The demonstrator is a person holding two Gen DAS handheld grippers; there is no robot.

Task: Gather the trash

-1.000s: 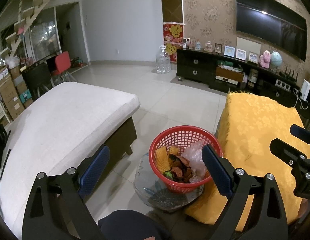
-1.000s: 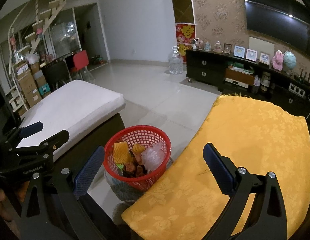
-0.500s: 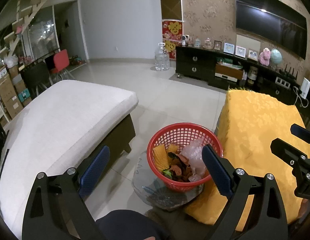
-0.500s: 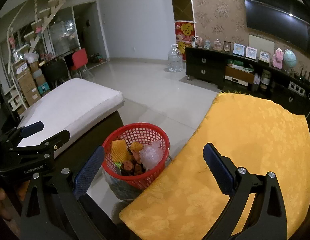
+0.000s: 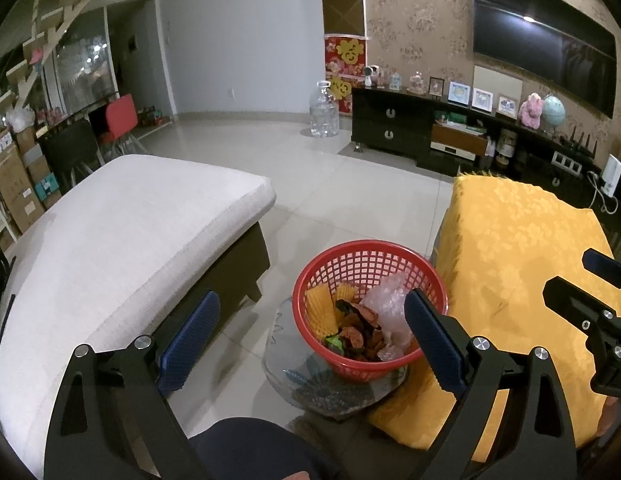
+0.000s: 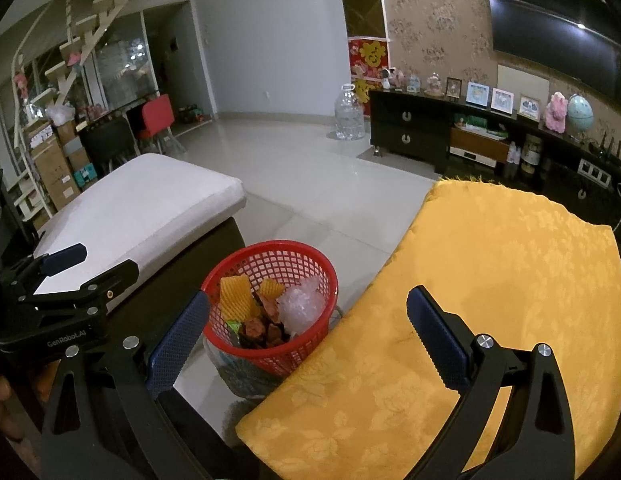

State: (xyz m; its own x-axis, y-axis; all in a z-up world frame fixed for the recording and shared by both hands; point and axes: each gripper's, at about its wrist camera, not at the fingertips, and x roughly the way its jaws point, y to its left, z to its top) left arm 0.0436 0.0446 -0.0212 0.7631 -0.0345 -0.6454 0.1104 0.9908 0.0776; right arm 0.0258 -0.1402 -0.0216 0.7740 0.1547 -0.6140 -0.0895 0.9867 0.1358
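My left gripper and right gripper both hang spread wide, holding nothing; the red basket of trash sits at twelve o'clock, touching the yellow cloth

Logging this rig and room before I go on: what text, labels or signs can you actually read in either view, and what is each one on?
"GenRoboLAI": as best it reads, white print on the left gripper's black body, in the right wrist view.
Red and gold wall poster: a large decorative character, too stylised to read surely.
Cardboard boxes: printing too small and blurred.
Framed pictures on the cabinet: nothing legible.
Red basket: no readable label.
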